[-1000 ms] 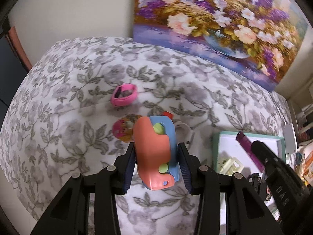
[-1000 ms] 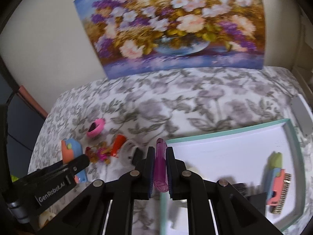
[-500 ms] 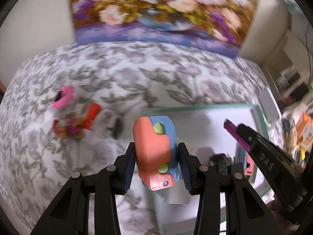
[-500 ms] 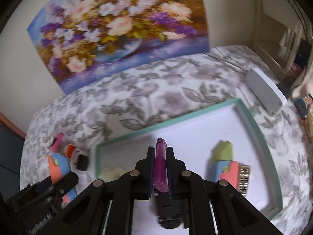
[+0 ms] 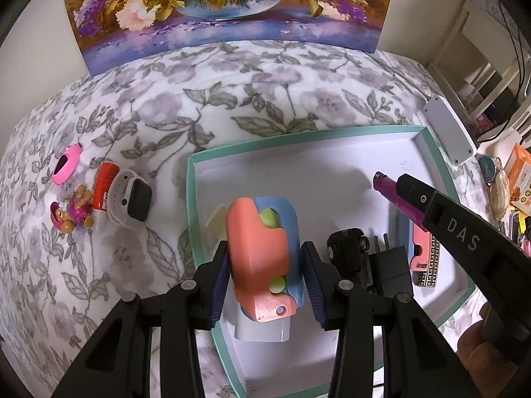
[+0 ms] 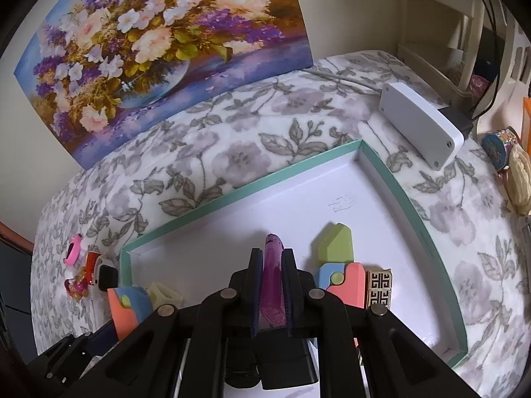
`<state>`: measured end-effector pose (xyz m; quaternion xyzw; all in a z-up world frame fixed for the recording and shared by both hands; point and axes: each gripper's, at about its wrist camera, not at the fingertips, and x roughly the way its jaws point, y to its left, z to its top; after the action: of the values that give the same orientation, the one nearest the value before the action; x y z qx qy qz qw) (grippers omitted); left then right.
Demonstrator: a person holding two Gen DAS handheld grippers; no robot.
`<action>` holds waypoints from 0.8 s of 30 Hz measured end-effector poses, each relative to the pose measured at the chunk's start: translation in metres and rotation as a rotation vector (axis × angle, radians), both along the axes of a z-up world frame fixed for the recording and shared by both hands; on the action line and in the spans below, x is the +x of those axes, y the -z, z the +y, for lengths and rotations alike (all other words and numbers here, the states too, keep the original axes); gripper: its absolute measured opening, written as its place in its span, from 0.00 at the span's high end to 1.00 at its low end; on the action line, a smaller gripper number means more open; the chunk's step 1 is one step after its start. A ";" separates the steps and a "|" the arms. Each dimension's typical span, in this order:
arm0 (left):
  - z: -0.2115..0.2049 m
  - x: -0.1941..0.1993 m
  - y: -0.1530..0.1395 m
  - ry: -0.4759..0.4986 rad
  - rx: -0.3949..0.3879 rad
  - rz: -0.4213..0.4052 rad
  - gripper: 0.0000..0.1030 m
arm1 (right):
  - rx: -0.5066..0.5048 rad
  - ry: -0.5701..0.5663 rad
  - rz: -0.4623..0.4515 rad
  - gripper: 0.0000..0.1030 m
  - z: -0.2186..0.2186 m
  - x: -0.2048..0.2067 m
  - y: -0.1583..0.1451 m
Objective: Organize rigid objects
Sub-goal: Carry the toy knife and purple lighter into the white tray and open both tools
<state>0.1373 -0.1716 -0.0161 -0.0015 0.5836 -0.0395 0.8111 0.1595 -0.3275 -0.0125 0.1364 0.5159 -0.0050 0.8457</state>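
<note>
Toy (image 5: 262, 252), frame centre, is pinched by left gripper (image 5: 265, 282) over tray (image 5: 190, 199); right gripper (image 6: 269, 285) pinches purple pen (image 6: 272, 265).

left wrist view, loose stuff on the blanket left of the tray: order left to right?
Toy figure → pink ring-shaped toy (further back) → red tube → smartwatch → teal rim of the tray.

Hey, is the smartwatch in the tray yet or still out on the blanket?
Out. The smartwatch lies on the flowered blanket, left of the tray's green rim, beside the red tube and pink toy figure.
</note>
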 end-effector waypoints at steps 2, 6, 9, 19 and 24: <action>0.000 0.001 0.002 0.002 -0.006 0.008 0.57 | -0.004 -0.004 0.003 0.88 0.001 0.001 0.000; -0.002 0.002 0.005 0.005 -0.002 0.017 0.57 | -0.003 -0.011 0.010 0.88 0.003 0.001 0.001; -0.003 0.002 0.007 0.011 -0.009 0.029 0.57 | -0.008 -0.015 0.017 0.88 0.004 0.001 0.002; -0.005 0.002 0.008 0.031 -0.008 0.034 0.48 | -0.019 -0.034 0.071 0.87 0.008 0.002 0.013; -0.004 0.003 0.004 0.027 -0.015 0.033 0.44 | -0.041 -0.042 0.071 0.87 0.011 0.003 0.007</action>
<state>0.1400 -0.1753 -0.0202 -0.0002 0.5966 -0.0545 0.8007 0.1623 -0.3163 -0.0192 0.1077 0.5481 -0.0026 0.8295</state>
